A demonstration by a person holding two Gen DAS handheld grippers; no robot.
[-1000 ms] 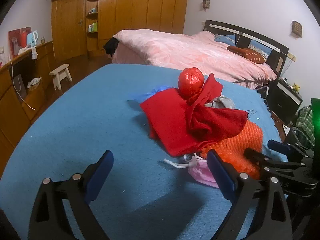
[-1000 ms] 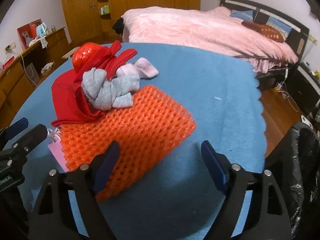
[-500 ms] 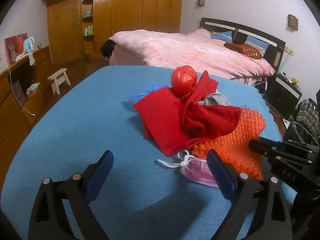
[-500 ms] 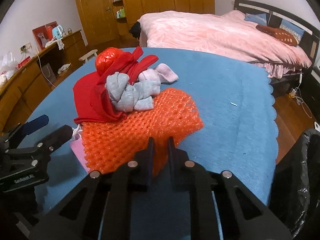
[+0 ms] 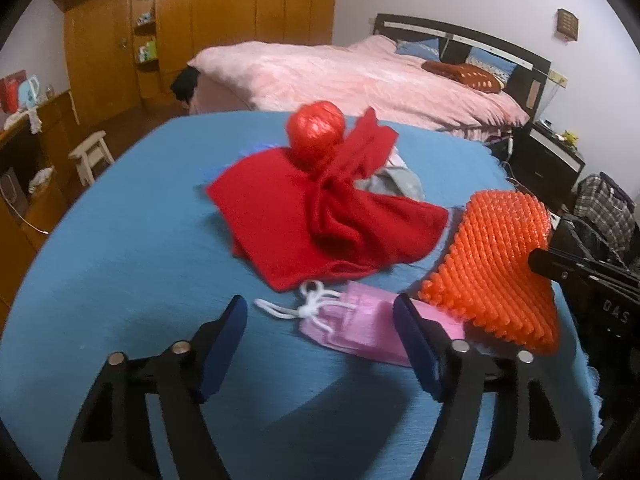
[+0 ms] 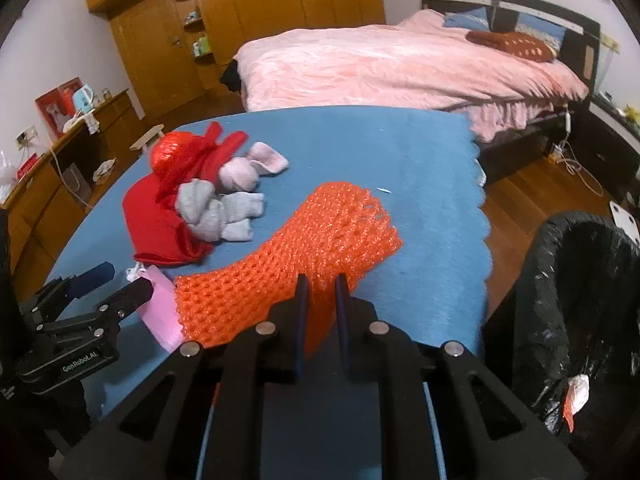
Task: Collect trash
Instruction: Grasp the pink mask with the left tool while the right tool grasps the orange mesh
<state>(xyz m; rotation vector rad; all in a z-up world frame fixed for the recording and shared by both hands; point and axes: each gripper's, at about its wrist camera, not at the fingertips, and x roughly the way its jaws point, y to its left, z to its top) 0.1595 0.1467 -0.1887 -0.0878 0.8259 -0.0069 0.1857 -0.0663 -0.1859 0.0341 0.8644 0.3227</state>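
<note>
R gripper (image 6: 320, 292) is clenching the near edge of the orange mesh (image 6: 320, 236), pads pinching a fold of it. The mesh is lifting at that corner and draping back onto the blue table (image 6: 420, 160), far end on the cloth. Its long axis is running diagonally, from the pink mask (image 6: 160, 308) side up toward the far right. The bin w/ black liner (image 6: 580, 300) is sitting to the R of that gripper, just off the table edge and lower than the top. So the key relation: mesh in R jaws, bin rightward and down, nothing between them. Looks like a short swing, prob. no regrasp needed.

L gripper (image 5: 320, 340) is not gripping anything. Its jaws have just been closing in, w/ the mask's (image 5: 360, 324) ear-loop end lying between them; the R-side pad is overlapping the mask body in view, but I can't tell if it's touching. The mask is lying flat on the table directly ahead of the L jaws, long axis roughly across the jaw gap, loops (image 5: 308, 304) pointing left. L hand is clearly the nearer one for it.

Red cloth (image 5: 320, 220), red bag ball (image 5: 316, 128) and grey socks (image 6: 216, 208) are sitting further back, well apart from both grippers. Mesh edge is just beside the mask on its R, so the trailing mesh could drag it.
</note>
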